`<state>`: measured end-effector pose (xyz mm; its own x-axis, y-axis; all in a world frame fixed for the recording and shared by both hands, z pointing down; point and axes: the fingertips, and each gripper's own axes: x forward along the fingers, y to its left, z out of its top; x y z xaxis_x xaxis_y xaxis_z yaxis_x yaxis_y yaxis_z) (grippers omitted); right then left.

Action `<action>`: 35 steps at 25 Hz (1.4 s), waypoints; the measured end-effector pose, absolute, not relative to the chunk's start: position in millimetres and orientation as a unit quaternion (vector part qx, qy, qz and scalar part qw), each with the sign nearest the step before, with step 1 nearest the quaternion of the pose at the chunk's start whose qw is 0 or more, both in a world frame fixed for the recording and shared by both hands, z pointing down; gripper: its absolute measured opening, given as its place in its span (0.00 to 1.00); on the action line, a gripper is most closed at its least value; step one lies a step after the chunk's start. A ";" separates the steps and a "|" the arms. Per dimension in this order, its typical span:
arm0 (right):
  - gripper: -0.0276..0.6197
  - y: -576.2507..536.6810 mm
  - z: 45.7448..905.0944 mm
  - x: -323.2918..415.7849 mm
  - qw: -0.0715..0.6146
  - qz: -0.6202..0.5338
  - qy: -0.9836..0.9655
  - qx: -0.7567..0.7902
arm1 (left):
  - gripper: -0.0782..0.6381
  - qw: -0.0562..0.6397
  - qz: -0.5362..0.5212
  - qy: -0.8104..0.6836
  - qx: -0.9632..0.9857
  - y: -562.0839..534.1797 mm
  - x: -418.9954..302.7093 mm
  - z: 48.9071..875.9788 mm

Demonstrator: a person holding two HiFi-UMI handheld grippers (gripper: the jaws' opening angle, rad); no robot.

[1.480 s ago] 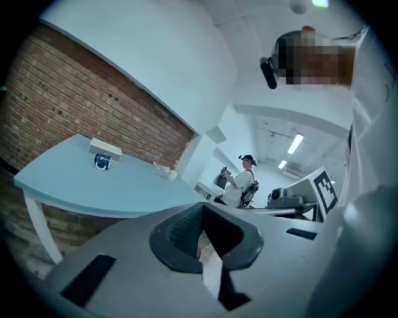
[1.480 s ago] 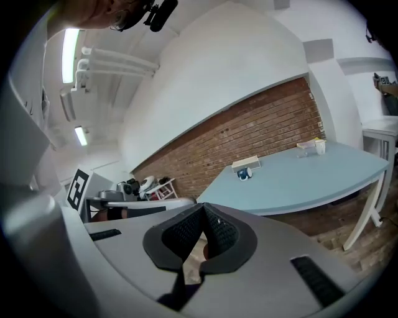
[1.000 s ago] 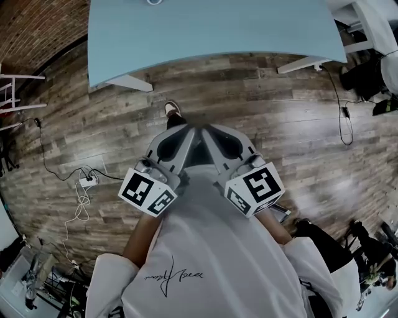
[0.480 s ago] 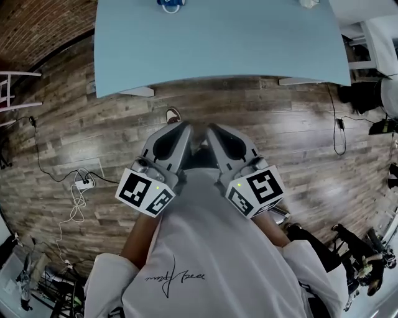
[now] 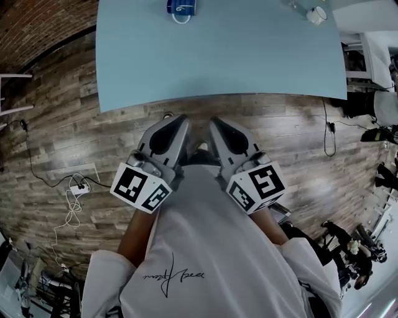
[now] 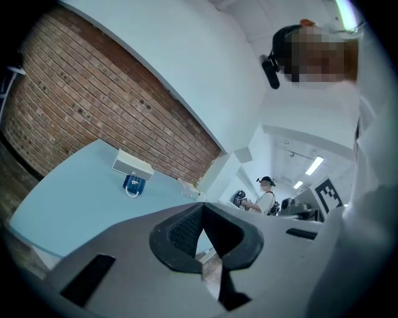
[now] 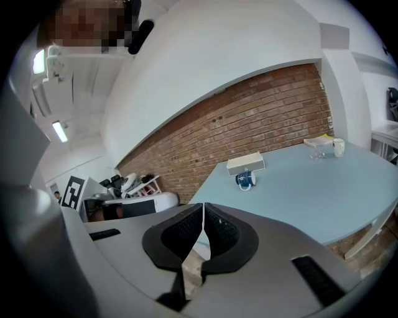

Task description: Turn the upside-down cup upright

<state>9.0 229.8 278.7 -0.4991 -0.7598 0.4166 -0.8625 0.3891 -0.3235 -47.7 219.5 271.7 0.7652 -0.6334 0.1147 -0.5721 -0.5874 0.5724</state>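
Far edge of the tabletop: blue cup, just in front of a white box. Looks glazed and rigid, so probably fairly light, slippery, and breakable if dropped. Best gripped across the body wall, clear of the handle that points toward the near edge. Left claw and right claw both pinched closed on nothing, off the tabletop's near edge. Too small to tell rim-up from rim-down; clipped by the frame in the head view.
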 end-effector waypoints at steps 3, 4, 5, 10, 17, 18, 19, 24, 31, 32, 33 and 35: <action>0.08 214.6 276.6 -1.1 0.106 0.247 -0.828 0.493 | 0.12 0.305 -0.057 -0.334 0.890 204.1 -57.6 271.8; 0.08 209.5 275.6 -4.2 0.107 0.243 -0.829 0.493 | 0.12 0.306 -0.060 -0.331 0.890 199.5 -59.9 271.5; 0.08 204.5 274.2 -6.8 0.108 0.238 -0.829 0.494 | 0.12 0.306 -0.062 -0.328 0.892 195.4 -61.3 270.7; 0.08 182.4 262.5 -14.8 0.106 0.216 -0.829 0.505 | 0.12 0.295 -0.071 -0.309 0.901 180.4 -64.1 261.1; 0.08 162.7 250.4 -24.9 0.087 0.199 -0.835 0.506 | 0.12 0.277 -0.074 -0.307 0.908 162.7 -73.7 251.9; 0.08 160.7 249.5 -25.3 0.085 0.200 -0.835 0.506 | 0.12 0.276 -0.074 -0.309 0.907 159.9 -74.8 251.4; 0.08 158.5 248.5 -25.4 0.082 0.200 -0.835 0.505 | 0.12 0.275 -0.074 -0.312 0.906 156.4 -76.1 250.8; 0.08 146.3 250.4 -27.2 0.075 0.207 -0.837 0.502 | 0.12 0.277 -0.072 -0.318 0.904 140.3 -79.4 251.7; 0.08 117.8 253.1 -30.0 0.060 0.217 -0.843 0.489 | 0.12 0.268 -0.065 -0.350 0.895 105.2 -87.7 253.5; 0.08 112.9 253.4 -29.0 0.058 0.217 -0.843 0.489 | 0.12 0.266 -0.067 -0.352 0.895 99.8 -88.4 252.6; 0.08 107.7 254.3 -29.2 0.056 0.219 -0.842 0.490 | 0.12 0.262 -0.069 -0.356 0.894 94.1 -90.8 251.8; 0.08 97.1 255.7 -30.4 0.052 0.225 -0.841 0.489 | 0.12 0.252 -0.071 -0.369 0.892 82.0 -96.3 249.9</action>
<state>-30.4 97.1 255.7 -0.5170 -0.7989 0.3074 -0.8458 0.4216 -0.3268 -96.3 82.0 249.9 0.7176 -0.6939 0.0588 -0.6218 -0.6004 0.5029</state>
